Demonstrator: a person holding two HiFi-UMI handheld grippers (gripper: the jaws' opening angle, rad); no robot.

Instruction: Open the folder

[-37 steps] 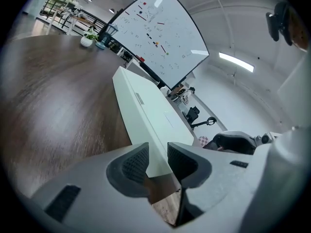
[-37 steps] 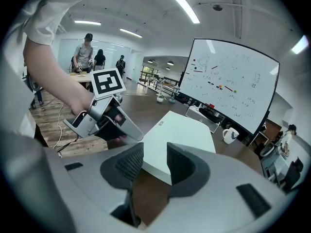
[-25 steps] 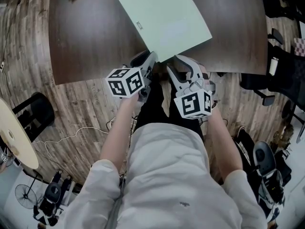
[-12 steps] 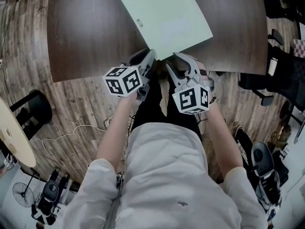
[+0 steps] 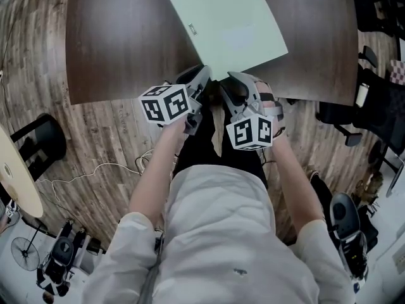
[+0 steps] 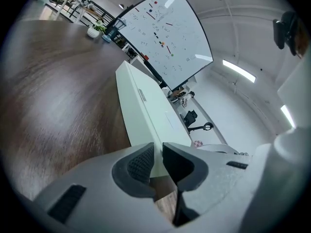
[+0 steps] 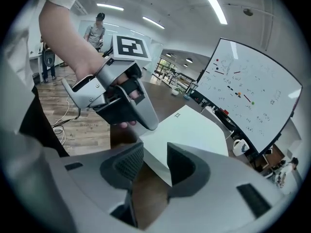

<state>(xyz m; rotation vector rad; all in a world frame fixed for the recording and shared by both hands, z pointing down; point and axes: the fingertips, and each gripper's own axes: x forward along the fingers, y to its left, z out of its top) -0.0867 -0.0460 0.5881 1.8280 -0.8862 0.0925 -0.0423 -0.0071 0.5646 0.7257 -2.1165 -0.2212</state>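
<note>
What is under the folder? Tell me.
The folder lies flat on the dark wooden table, visible beside it. The patch directly beneath is covered, so nothing there can be checked.

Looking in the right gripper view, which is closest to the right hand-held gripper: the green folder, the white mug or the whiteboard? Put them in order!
1. Folder: right in front of the right hand-held gripper; its near corner shows between the jaws.
2. White mug: much farther off, low on the right.
3. Whiteboard: behind the mug, upper right.
</note>
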